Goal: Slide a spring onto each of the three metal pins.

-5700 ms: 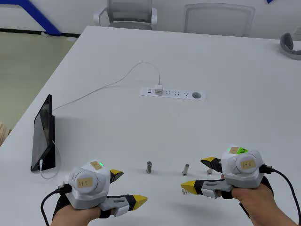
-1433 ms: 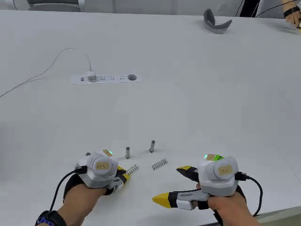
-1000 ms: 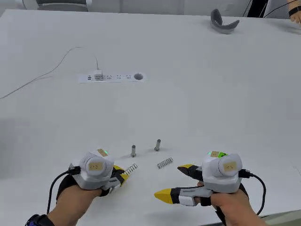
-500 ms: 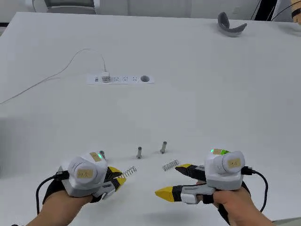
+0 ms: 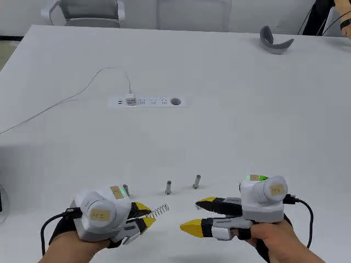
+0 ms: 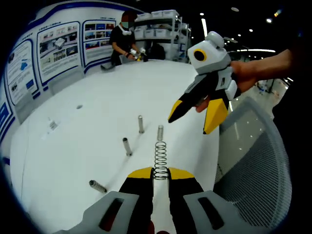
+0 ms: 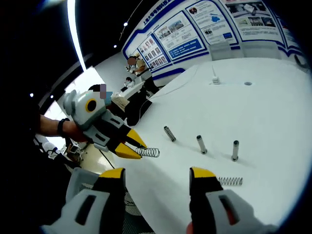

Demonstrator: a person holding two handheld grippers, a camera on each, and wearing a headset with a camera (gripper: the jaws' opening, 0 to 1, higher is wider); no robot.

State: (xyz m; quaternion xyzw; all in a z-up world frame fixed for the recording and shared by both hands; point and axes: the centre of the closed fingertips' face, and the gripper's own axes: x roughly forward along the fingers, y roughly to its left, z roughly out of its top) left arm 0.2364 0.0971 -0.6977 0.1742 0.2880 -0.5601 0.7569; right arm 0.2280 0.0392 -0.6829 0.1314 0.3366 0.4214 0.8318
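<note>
L tool [image 6: 160, 173] clamps one spring [image 6: 160, 153] by its near end, above the worktop, long axis running fwd off the tips, approx level. Nearest bare pin [image 6: 126, 146] stands upright, left of that line in the left gripper view. R tool [image 7: 157, 171] is wide apart, empty.

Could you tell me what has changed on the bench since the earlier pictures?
The left gripper, open and empty at first, has shut on a spring and holds it. The right gripper, jaws open, has edged left, up to the loose spring. The two bare pins and the pin already wearing a spring stand as before.
</note>
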